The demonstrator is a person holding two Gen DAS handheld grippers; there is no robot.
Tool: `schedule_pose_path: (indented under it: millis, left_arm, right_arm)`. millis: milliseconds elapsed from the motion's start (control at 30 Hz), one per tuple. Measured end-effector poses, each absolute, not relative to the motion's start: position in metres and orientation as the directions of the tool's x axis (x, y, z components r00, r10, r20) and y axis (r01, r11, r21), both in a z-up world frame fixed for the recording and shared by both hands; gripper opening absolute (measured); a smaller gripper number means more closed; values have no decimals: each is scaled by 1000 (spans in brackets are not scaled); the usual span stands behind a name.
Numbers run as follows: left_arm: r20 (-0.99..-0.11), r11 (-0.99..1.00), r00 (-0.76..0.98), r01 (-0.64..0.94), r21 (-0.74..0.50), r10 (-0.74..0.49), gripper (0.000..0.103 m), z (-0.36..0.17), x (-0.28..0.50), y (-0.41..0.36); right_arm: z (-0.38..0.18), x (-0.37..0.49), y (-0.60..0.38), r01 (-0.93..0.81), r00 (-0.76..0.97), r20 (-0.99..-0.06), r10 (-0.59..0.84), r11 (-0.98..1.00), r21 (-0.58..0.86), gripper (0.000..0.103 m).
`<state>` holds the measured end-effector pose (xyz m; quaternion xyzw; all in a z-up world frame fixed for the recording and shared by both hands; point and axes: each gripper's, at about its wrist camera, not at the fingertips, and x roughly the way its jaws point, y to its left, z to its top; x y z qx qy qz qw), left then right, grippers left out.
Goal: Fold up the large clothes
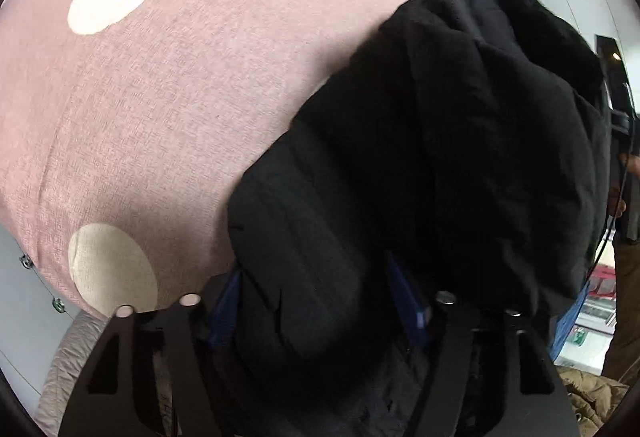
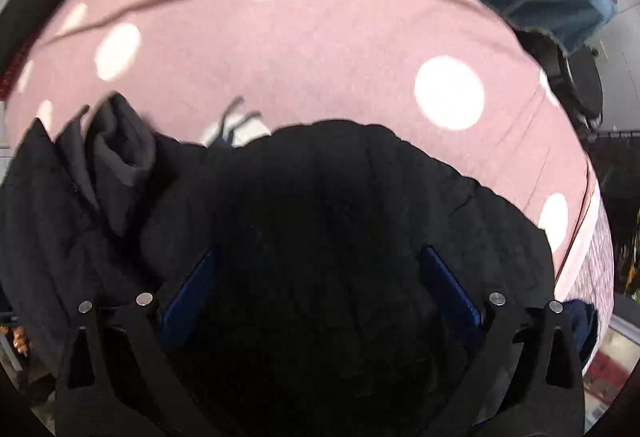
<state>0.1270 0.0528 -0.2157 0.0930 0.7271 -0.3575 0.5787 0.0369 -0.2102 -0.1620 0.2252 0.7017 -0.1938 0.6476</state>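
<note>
**Both grippers down on the black coat, a fold about to be taken**

A bulky black coat (image 1: 440,141) lies bunched on a pink bedspread with white dots (image 1: 180,97); in the left wrist view it fills the right and near part of the picture, with bare spread to the left and far side. In the right wrist view the coat (image 2: 320,217) spreads across the near half, a rumpled grey-lined part, perhaps collar or hood, at the far left.

The left gripper (image 1: 320,301) straddles a thick ridge of the coat near its near edge; cloth sits between its blue pads (image 1: 408,297), though whether they truly pinch it cannot be told. The right gripper (image 2: 320,285) points down at the coat with its jaws set wide apart, cloth below them and nothing clamped.

The step in hand seems to be taking hold of the coat's near edge at two places. Next, I judge, the right jaws must close on a good fistful, the left must firm its bite, then both should lift together and carry the edge across to the far side; padded cloth is slippery and thick, so a shallow grip may slide off
</note>
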Motion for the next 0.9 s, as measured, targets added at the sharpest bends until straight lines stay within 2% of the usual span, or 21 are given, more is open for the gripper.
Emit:
schedule_pose_path:
  millis: [33,67,100,133,167,233,400,467,600,700,767,900]
  left_arm:
    - [-911,724,-307,557,-406,-274,49,-214,125,50]
    - [-918,721,-291,571,-392,-269,41,-210,121,48]
    - [-924,720,-276,581,-379,-263,38,-207,119,45]
    - [-931,719,-259,593,-363,-256,31,-204,117,43]
    - [-939,713,-239,611,-344,-248,22,-197,114,38]
    - [-936,708,-223,613,-351,-271,16,-182,115,32]
    - [-928,701,-19,649,-295,-373,13,-93,132,42]
    - [-904,717,112,651,-247,-413,13,-47,150,46]
    - [-814,789,331,569,-231,-477,13,33,191,72]
    - [-734,845,493,492,-208,-467,13,85,212,97]
    - [-680,879,580,427,-215,-448,13,108,234,114]
    - [-630,912,661,318,-259,-409,13,139,279,123]
  right_arm:
    - [-163,35,-210,581,-44,-995,85,813,43,82]
    - [-161,33,-209,588,-25,-995,101,806,67,60]
    - [-152,28,-206,589,14,-994,110,802,97,51]
    - [-145,25,-202,586,38,-994,99,804,102,34]
    - [-137,22,-199,581,55,-995,86,807,102,23]
    - [-106,13,-188,567,139,-990,39,816,112,15]
    - [0,-16,-167,561,398,-909,-124,817,134,11]
    - [58,-35,-168,566,519,-836,-175,804,183,10]
    - [147,-78,-183,592,697,-656,-288,748,301,10]
    - [186,-118,-200,624,752,-529,-393,685,377,10]
    - [198,-138,-208,661,736,-491,-467,653,370,10]
    - [211,-174,-217,706,707,-413,-575,612,357,9]
